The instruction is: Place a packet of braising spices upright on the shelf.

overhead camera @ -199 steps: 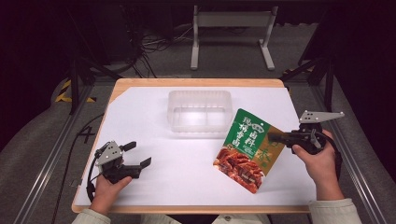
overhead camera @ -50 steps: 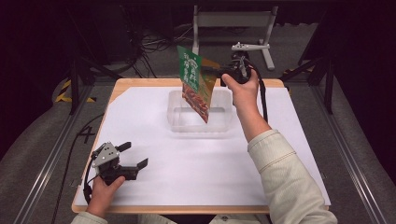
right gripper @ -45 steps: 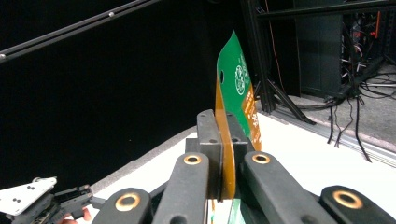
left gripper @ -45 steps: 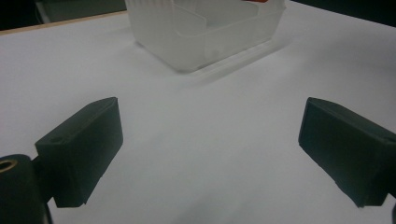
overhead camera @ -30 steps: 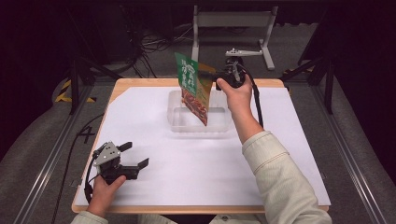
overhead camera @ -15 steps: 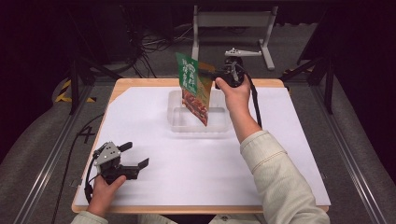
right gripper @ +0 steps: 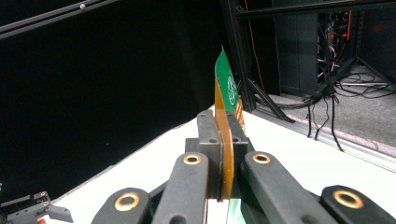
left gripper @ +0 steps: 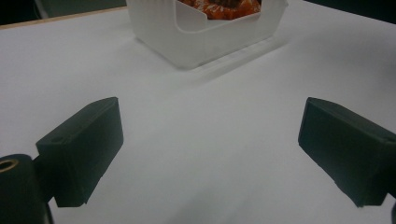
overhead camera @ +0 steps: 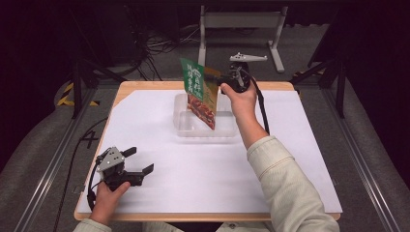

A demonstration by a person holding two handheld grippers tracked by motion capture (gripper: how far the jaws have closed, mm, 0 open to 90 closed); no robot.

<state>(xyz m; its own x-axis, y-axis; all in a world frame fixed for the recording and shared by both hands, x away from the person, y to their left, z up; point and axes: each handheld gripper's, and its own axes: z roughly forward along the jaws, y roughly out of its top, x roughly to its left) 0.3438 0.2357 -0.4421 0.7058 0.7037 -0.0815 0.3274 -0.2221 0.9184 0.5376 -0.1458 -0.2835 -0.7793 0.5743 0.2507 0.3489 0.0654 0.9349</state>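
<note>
My right tongs (overhead camera: 220,82) are clenched on the edge of a green and orange food pouch (overhead camera: 199,94), and in the right gripper view I see the pouch (right gripper: 225,140) pinched edge-on between the two black jaws, its green top corner rising above them. From the high view I hold the pouch upright and a little tilted over the clear plastic tray (overhead camera: 227,126), which sits at the far middle of the table (overhead camera: 309,159). The pouch's lower corner dips inside the tray's walls; I cannot tell whether it touches the bottom. My right hand (overhead camera: 238,99) wraps the gripper body just to the right of the pouch, with the forearm in a pale sleeve running back across the white table top.

My left tongs (overhead camera: 140,162) rest low at the near left corner of the table, well apart from the tray, released, with nothing between them. In the left gripper view the jaws stand wide over bare white surface, and beyond them I see the tray (left gripper: 159,28) with the orange bottom of the pouch (left gripper: 219,8) showing inside it.
</note>
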